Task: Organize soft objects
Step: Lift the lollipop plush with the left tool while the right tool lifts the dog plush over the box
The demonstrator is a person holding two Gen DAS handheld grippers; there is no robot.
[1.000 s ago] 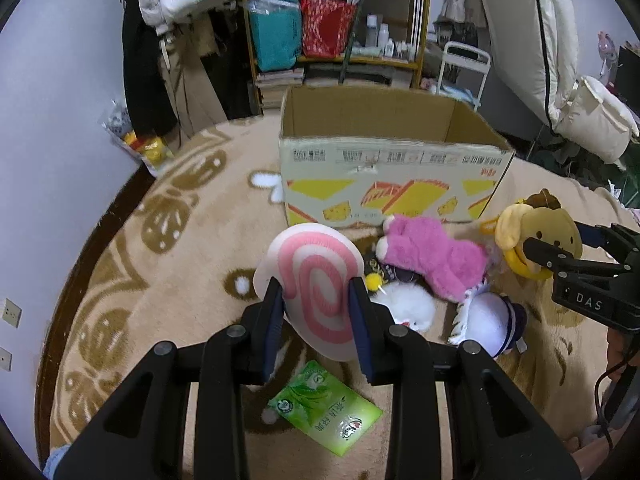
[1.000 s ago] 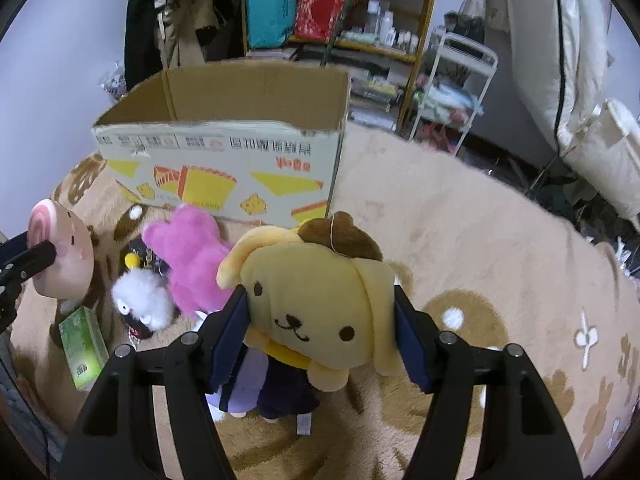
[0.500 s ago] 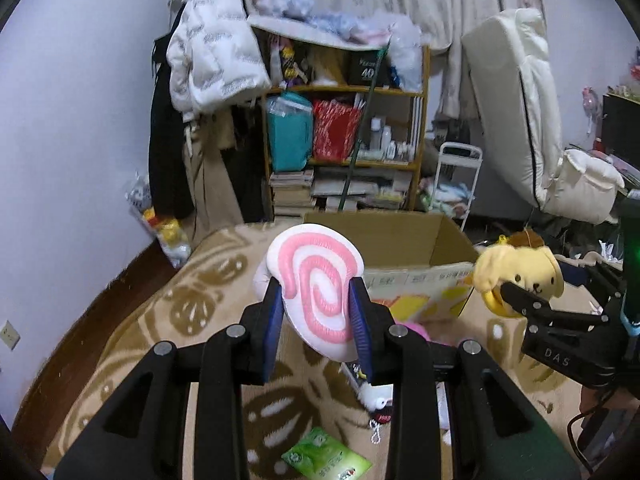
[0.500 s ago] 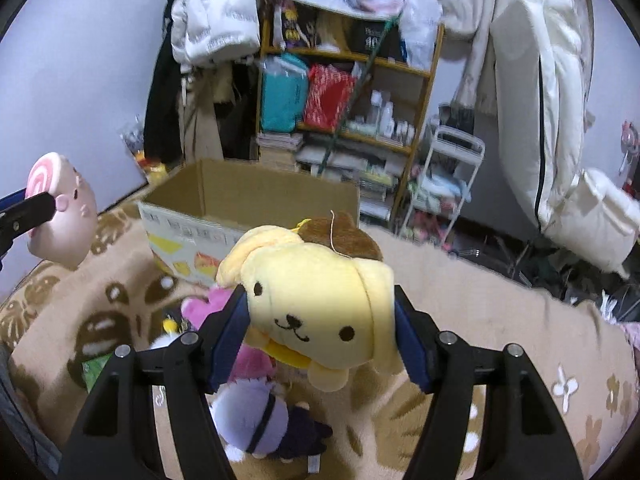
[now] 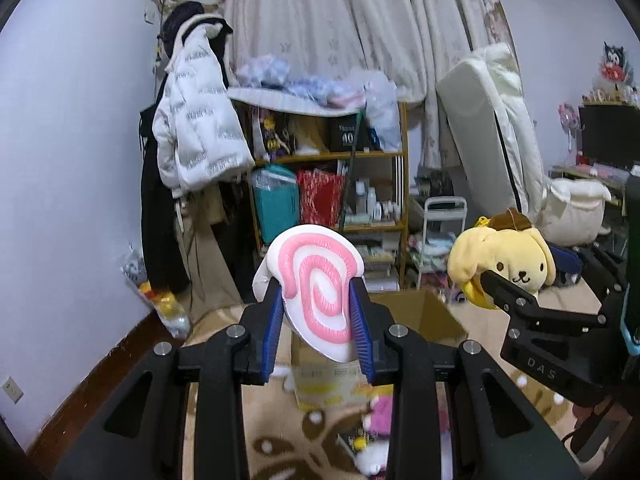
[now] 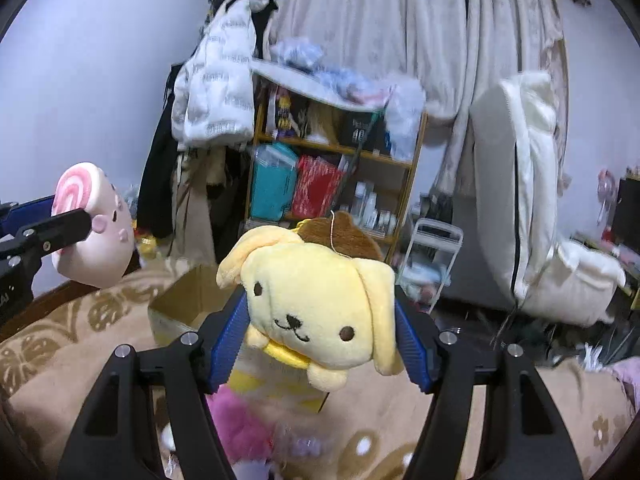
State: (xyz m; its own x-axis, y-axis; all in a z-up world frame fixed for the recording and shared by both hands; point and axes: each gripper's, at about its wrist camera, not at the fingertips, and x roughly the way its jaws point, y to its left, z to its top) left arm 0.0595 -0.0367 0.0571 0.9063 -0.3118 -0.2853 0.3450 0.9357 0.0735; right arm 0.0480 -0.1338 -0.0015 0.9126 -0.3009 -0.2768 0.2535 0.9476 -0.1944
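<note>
Two soft toys were in the air at once. The left gripper [image 5: 318, 312] was clamped on a pink-swirl plush [image 5: 316, 280], its blue pads pressed against both sides, and the right gripper [image 6: 320, 340] was clamped on a yellow dog plush [image 6: 320, 312], which bulged between its pads.

A second before, both toys had hung low over the patterned blanket [image 6: 60, 352], right beside the heap of other toys in front of the cardboard box [image 5: 420, 316]. Since then both had been lifted well clear: the views had swung up from the blanket to the shelf [image 5: 332, 200] and the curtain [image 5: 340, 40], and the box now sat below and beyond the held toys, its open top showing past them. The grips looked unchanged through the lift.

That probably meant the picking-up was done for this pair and the carry to the box was under way. Both toys seemed high enough to clear the box's near wall, so the next move likely called for bringing them forward over the opening and letting go. A pink plush [image 6: 236, 420] and other blurred toys lay on the blanket before the box, so more rounds seemed left.
</note>
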